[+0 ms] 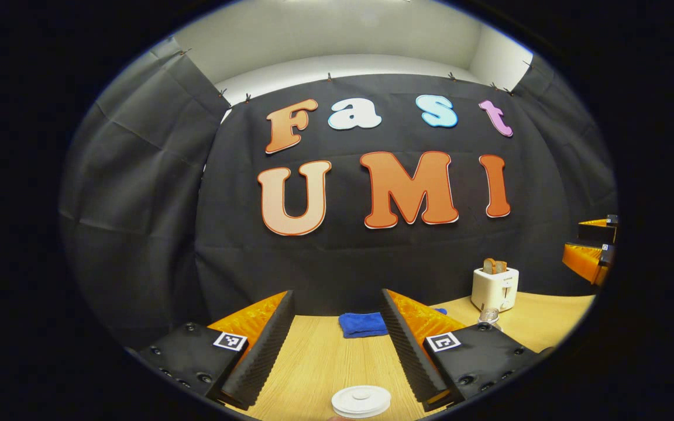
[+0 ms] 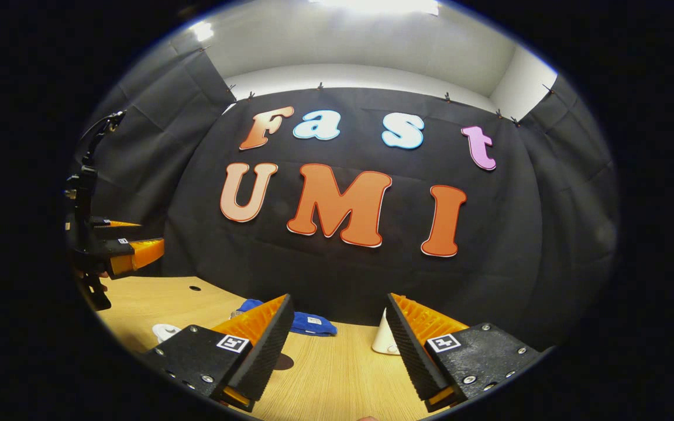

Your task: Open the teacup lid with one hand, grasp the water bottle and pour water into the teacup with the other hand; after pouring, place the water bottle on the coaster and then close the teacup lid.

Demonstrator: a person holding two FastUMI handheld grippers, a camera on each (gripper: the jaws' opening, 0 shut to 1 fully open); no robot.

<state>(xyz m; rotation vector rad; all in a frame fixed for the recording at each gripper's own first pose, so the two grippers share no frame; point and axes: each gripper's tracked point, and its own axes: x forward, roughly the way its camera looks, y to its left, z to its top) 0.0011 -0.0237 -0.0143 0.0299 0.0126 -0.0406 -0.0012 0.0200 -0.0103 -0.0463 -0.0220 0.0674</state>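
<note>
Two grippers on my inventory, both with nothing in them. Left gripper (image 1: 337, 345): fingers spread wide, nothing between them, raised over the wooden table (image 1: 319, 362); the white teacup lid (image 1: 361, 401) sits low at the bottom of the left gripper view, in line with the gap between the fingers and, as I judge it, not yet lifted. Right gripper (image 2: 337, 345): fingers likewise wide apart, holding nothing. Water bottle (image 1: 488, 316): a clear neck and cap, I believe, just in front of the white toaster (image 1: 494, 288) and partly hidden behind the left gripper's finger; untouched. Blue cloth (image 1: 363, 324): folded, at the back of the table near the booth wall. White cone-shaped item (image 2: 385, 339): beside the right gripper's finger, identity uncertain. Coaster: I cannot pick it out with confidence. Task status, by my reading: at the very start. Lid opening, bottle grasp, pouring, setting the bottle on the coaster and closing the lid all remain.
</note>
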